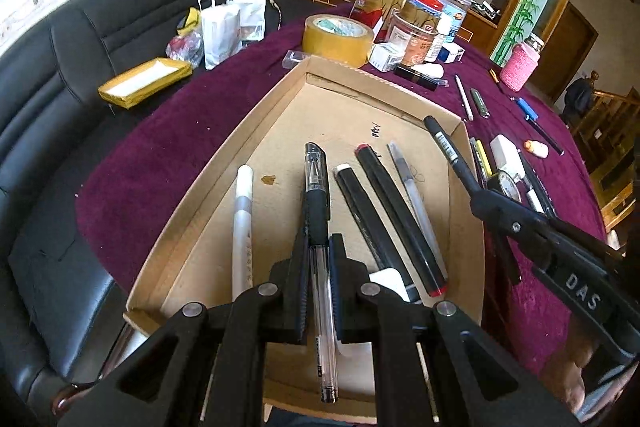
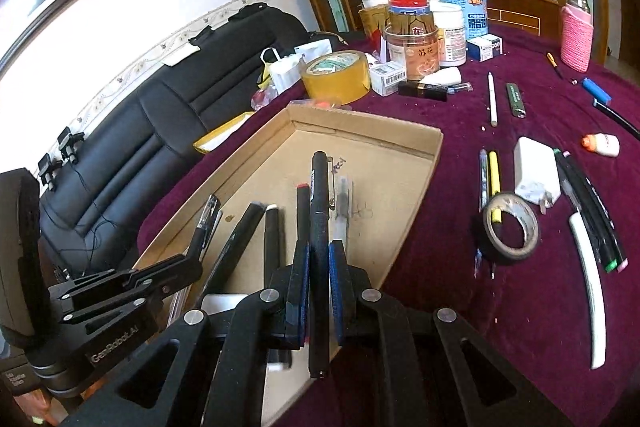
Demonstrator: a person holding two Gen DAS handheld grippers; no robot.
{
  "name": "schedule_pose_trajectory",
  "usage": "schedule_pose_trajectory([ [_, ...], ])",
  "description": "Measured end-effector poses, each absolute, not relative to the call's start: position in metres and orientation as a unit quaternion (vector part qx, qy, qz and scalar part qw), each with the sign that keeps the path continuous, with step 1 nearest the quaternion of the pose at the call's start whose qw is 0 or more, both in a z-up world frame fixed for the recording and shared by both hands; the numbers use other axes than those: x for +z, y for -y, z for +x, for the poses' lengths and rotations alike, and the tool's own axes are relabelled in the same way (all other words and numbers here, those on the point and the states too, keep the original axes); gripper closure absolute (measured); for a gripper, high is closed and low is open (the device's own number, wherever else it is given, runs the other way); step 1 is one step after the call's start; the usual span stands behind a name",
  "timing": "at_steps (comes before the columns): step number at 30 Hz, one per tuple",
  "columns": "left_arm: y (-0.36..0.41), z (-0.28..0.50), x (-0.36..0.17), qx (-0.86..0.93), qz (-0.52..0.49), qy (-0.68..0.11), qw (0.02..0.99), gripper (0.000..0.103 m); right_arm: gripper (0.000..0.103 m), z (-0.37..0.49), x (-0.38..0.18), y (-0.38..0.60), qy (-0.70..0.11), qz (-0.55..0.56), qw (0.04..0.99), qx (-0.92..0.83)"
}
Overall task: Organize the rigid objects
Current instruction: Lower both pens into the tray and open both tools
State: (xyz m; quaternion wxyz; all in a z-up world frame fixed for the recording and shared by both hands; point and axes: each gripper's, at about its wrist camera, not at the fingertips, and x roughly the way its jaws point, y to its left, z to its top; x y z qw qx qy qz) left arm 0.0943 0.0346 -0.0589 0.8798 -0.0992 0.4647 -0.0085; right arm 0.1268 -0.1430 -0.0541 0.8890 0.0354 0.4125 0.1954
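A shallow cardboard tray (image 1: 276, 99) sits on the purple tablecloth and holds several pens side by side. My left gripper (image 1: 319, 247) is shut on a clear gel pen (image 1: 318, 195) with a black grip, held lengthwise over the tray. My right gripper (image 2: 319, 259) is shut on a black pen (image 2: 320, 211), held over the tray's right part; it shows in the left wrist view (image 1: 448, 147) above the tray's right wall. In the tray lie a white pen (image 1: 243, 223), two black markers (image 1: 400, 215) and a clear pen (image 1: 408, 179).
On the cloth right of the tray (image 2: 424, 147) lie a black tape roll (image 2: 510, 227), a white charger (image 2: 534, 175), several pens and markers (image 2: 592, 211) and a white curved strip (image 2: 588, 287). A yellow tape roll (image 2: 336, 75), jars and boxes stand behind. A black sofa (image 2: 140, 131) is at left.
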Motion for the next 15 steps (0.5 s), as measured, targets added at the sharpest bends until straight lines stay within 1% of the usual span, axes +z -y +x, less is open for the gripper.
schedule_pose_trajectory([
  [4, -0.048, 0.106, -0.062, -0.012, -0.116, -0.473, 0.874, 0.094, 0.094, 0.149, -0.059, 0.141, -0.415, 0.029, 0.891, 0.183],
  [10, -0.064, 0.118, -0.072, -0.026, -0.146, -0.486, 0.861, 0.093, 0.094, 0.186, -0.079, 0.138, -0.44, 0.036, 0.883, 0.16],
  [15, -0.067, 0.127, -0.078, -0.029, -0.151, -0.494, 0.856, 0.093, 0.094, 0.203, -0.091, 0.136, -0.45, 0.044, 0.878, 0.156],
])
